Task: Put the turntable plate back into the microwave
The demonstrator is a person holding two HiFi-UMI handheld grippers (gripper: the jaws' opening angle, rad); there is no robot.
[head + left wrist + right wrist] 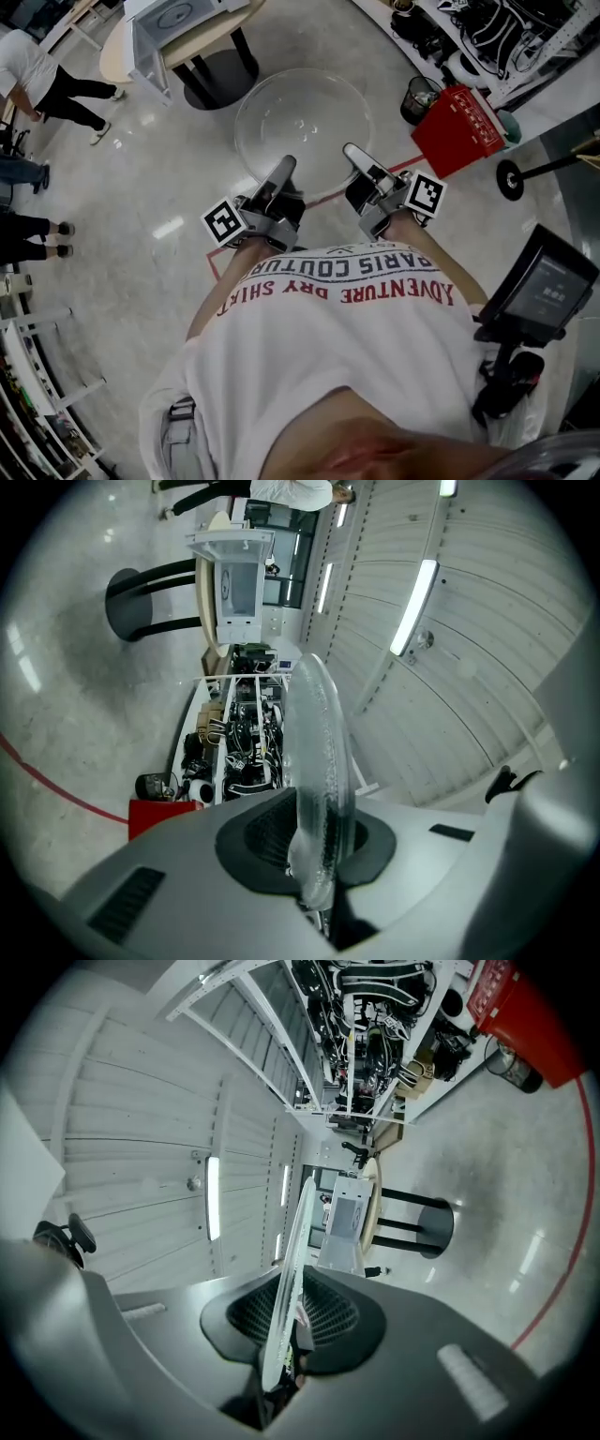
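turntable plate clamped by left gripper and right gripper.

The turntable plate is showing clear and colourless, the box is glowing red, the floor is looking pale grey.

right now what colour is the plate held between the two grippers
The turntable plate is clear, colourless glass, best seen in the head view.
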